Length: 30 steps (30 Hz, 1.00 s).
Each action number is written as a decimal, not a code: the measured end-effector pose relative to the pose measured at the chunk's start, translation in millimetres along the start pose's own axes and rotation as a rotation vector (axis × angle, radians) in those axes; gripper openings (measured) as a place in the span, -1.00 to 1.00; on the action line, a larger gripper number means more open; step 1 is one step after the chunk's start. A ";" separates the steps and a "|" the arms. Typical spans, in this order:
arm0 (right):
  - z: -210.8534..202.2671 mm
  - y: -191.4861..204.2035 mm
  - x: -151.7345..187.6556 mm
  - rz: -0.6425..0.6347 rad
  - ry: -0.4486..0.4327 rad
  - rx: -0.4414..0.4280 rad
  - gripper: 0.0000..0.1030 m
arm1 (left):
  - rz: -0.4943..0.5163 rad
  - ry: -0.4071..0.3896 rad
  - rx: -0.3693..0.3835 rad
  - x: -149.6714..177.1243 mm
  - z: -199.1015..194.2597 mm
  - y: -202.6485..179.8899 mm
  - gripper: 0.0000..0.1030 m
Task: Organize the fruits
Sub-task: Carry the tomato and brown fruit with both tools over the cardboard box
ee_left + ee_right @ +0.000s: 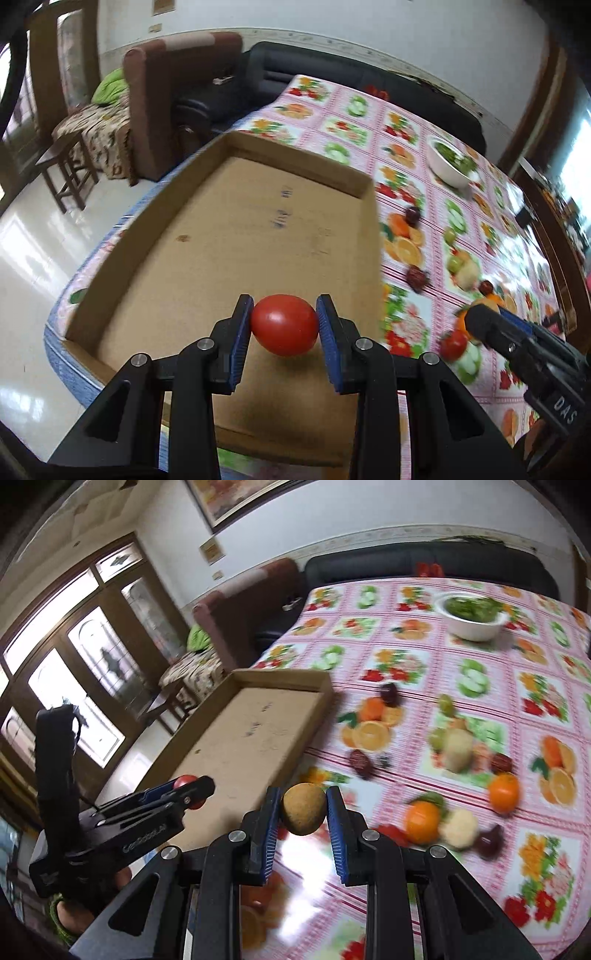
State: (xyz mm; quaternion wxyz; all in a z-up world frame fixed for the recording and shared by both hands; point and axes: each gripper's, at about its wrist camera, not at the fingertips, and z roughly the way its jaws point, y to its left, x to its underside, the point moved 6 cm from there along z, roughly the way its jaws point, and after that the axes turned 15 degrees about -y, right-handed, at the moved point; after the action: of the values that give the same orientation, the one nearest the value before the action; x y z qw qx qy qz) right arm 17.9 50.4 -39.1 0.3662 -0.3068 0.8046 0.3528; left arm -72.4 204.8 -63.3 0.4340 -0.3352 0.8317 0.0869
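My left gripper [284,325] is shut on a red tomato [284,324], which hangs above the near end of the shallow cardboard box [236,229]. In the right wrist view that same gripper [188,788] shows at the left with the tomato [184,781] over the box [251,734]. My right gripper [303,808] is shut on a brown kiwi [303,808], held over the tablecloth just right of the box's near corner. Loose fruit lies on the cloth: two oranges [423,821], [503,792], dark red dates [361,762] and a pale round fruit [460,827].
A white bowl of greens [472,618] stands at the far side of the table with the fruit-print cloth [406,657]. A brown armchair [173,96] and a dark sofa [424,563] lie beyond the table. A wooden stool [66,173] stands on the tiled floor at left.
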 end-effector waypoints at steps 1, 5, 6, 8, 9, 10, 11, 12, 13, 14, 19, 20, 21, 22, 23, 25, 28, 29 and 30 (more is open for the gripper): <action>5.0 6.3 -0.1 -0.008 0.005 -0.011 -0.51 | -0.015 -0.002 -0.018 -1.9 1.1 11.0 -0.36; 27.7 35.3 -0.4 -0.043 0.027 -0.061 -0.51 | -0.048 -0.007 -0.067 -6.0 3.4 40.2 -0.36; 33.0 42.5 -0.7 -0.051 0.033 -0.074 -0.51 | -0.053 -0.007 -0.083 -6.4 4.4 47.2 -0.36; 44.9 56.3 -0.6 -0.070 0.044 -0.099 -0.52 | -0.064 -0.004 -0.098 -6.3 7.1 56.4 -0.36; 49.8 63.2 0.1 -0.081 0.049 -0.110 -0.52 | -0.065 0.002 -0.101 -5.2 8.8 59.1 -0.36; 54.9 69.2 1.4 -0.090 0.055 -0.118 -0.52 | -0.064 0.008 -0.105 -3.5 10.7 61.5 -0.36; 61.7 75.8 3.8 -0.101 0.066 -0.128 -0.52 | -0.063 0.014 -0.108 -1.8 12.3 62.8 -0.36; 68.9 80.7 6.6 -0.112 0.075 -0.130 -0.52 | -0.060 0.023 -0.108 0.2 14.0 63.3 -0.36; 74.5 83.8 8.4 -0.122 0.082 -0.128 -0.52 | -0.057 0.036 -0.105 3.4 16.4 63.2 -0.36; 80.7 85.9 10.7 -0.130 0.092 -0.125 -0.52 | -0.055 0.042 -0.104 4.6 17.3 63.0 -0.36; 111.2 88.2 26.2 -0.167 0.150 -0.089 -0.52 | -0.025 0.058 -0.115 9.8 22.5 62.2 -0.36; 115.7 87.8 29.1 -0.168 0.161 -0.088 -0.52 | -0.023 0.062 -0.120 10.6 23.9 62.7 -0.36; 118.9 87.6 31.4 -0.172 0.172 -0.088 -0.52 | -0.016 0.066 -0.123 11.8 25.7 62.8 -0.36; 121.7 88.1 33.5 -0.178 0.179 -0.085 -0.51 | -0.005 0.074 -0.126 13.4 28.4 62.1 -0.36; 124.8 88.0 36.3 -0.189 0.187 -0.077 -0.50 | -0.002 0.077 -0.130 14.6 30.0 62.5 -0.36; 127.5 87.7 39.4 -0.201 0.198 -0.071 -0.45 | 0.010 0.073 -0.135 14.5 29.7 62.0 -0.35; 130.1 89.7 44.6 -0.228 0.209 -0.057 -0.43 | -0.014 0.080 -0.128 14.9 30.0 64.7 -0.32; 130.2 89.6 45.4 -0.232 0.211 -0.058 -0.43 | -0.025 0.085 -0.124 14.9 30.1 66.0 -0.31; 129.2 90.0 45.3 -0.233 0.211 -0.058 -0.41 | -0.033 0.087 -0.124 14.6 29.6 67.3 -0.31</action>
State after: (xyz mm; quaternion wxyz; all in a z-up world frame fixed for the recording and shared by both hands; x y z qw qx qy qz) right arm -26.3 192.8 -107.1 0.3090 -0.4441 0.7869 0.2968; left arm -101.1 261.8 -102.6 0.3773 -0.3786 0.8371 0.1166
